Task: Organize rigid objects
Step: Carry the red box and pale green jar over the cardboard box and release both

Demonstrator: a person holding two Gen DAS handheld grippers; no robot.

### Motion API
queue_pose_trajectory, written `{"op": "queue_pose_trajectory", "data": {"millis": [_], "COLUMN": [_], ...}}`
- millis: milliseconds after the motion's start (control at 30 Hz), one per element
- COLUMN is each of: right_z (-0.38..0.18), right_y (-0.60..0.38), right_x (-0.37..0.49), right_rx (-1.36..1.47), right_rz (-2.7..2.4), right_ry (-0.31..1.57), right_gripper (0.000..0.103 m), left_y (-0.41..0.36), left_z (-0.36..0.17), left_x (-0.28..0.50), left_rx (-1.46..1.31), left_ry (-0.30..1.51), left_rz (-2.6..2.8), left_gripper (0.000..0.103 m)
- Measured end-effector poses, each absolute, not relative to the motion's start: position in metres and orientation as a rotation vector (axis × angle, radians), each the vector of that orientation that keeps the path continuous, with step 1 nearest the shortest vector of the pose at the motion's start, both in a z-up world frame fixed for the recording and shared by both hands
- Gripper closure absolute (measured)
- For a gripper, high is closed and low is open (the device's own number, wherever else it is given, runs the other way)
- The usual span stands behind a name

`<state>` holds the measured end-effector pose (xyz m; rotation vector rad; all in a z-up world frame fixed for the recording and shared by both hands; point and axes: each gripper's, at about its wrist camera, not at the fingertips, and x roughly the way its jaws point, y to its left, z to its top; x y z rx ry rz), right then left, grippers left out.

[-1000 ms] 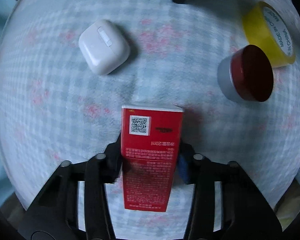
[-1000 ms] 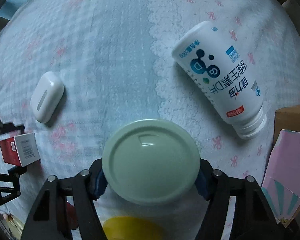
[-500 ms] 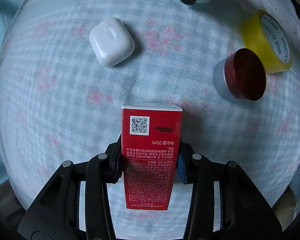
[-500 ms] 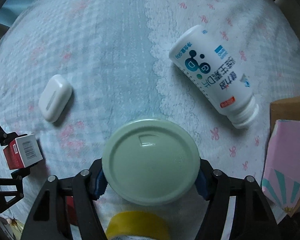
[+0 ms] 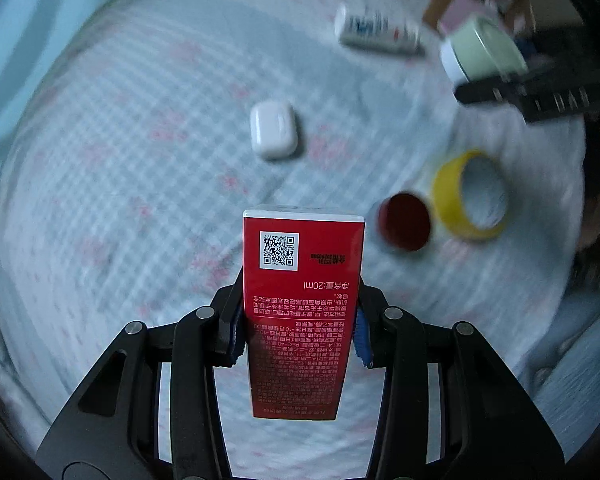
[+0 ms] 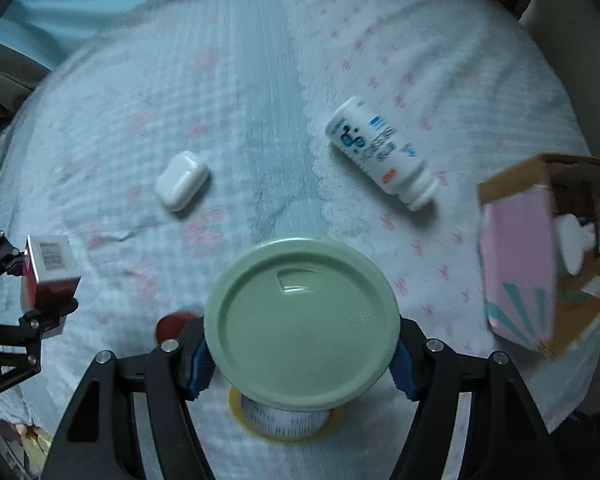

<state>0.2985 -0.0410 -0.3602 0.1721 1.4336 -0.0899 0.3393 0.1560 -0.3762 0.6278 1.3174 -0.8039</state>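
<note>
A: What is each hand-held gripper holding?

B: The left hand-held gripper is clamping a red box between its blue pads, above the checked cloth. The right hand-held gripper is gripping a pale green round jar by its sides.

A: And what is lying on the cloth?

B: A white earbud case is lying near the middle. A white bottle is lying on its side. A yellow tape roll is sitting just beside a red-lidded tin. A pink carton is standing at the right edge.
</note>
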Motion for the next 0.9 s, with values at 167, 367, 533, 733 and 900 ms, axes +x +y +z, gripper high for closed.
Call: {"op": "queue_pose_trajectory", "data": {"millis": [167,367,533,733,900], "right_z": [-0.31,-0.244,-0.212,-0.198,-0.2], "right_y": [-0.061,-0.087,-0.122,-0.188,-0.255], "right_x": [0.268,0.228,0.197,0.171,0.165], "right_rx": [0.183,0.218,0.207,0.239,0.228], "right_rz": [-0.09,-0.101,-0.128,-0.166,-0.161], "right_ry": [1.37,1.294,1.249,1.209,1.195], "right_gripper": [0.037,0.037,0.037,0.037,0.037], "left_y": [0.13,0.088,0.045,-0.015,-0.075], "left_z": [-0.327,-0.264,-0.233,-0.211,-0.205], "left_x": [0.317,0.286,0.265,0.249,0.249], "left_rx": [0.505,0.409,0.377,0.362,0.312], "left_ry": [1.266,1.177,1.13,1.109,1.101], "left_rz": [-0.793,-0.825,-0.842,-0.839,-0.797], "left_gripper": [0.065,0.065,0.065,0.065,0.065]}}
